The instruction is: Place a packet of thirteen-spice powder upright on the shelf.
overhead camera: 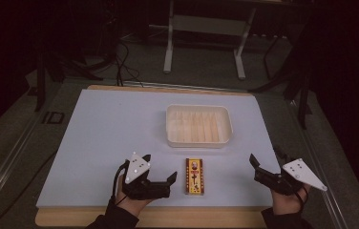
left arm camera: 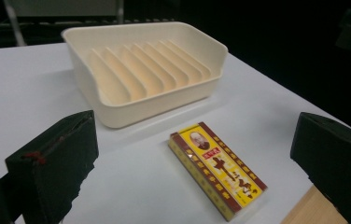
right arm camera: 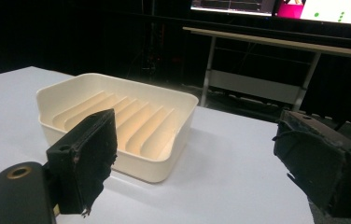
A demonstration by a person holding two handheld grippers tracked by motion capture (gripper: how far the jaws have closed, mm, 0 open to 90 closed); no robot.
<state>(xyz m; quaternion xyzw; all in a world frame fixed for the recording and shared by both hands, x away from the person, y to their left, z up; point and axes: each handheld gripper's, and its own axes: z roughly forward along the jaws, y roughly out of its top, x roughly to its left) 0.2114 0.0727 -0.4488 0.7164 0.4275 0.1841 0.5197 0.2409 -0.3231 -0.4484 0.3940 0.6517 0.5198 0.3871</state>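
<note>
While our left gripper (overhead camera: 161,172) and right gripper (overhead camera: 266,161) gape wide, box (overhead camera: 194,176) sits near tray (overhead camera: 197,141).

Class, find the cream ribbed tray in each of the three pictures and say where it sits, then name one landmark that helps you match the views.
High view: cream tray at centre of the table, beyond the yellow box.
Left gripper view: tray upper centre, behind the box.
Right gripper view: tray left of centre, partly behind one jaw.
Shared landmark: the tray's ribbed floor.

Dim room; a white-legged desk (overhead camera: 205,36) beyond, perhaps grey carpet (overhead camera: 201,71).
</note>
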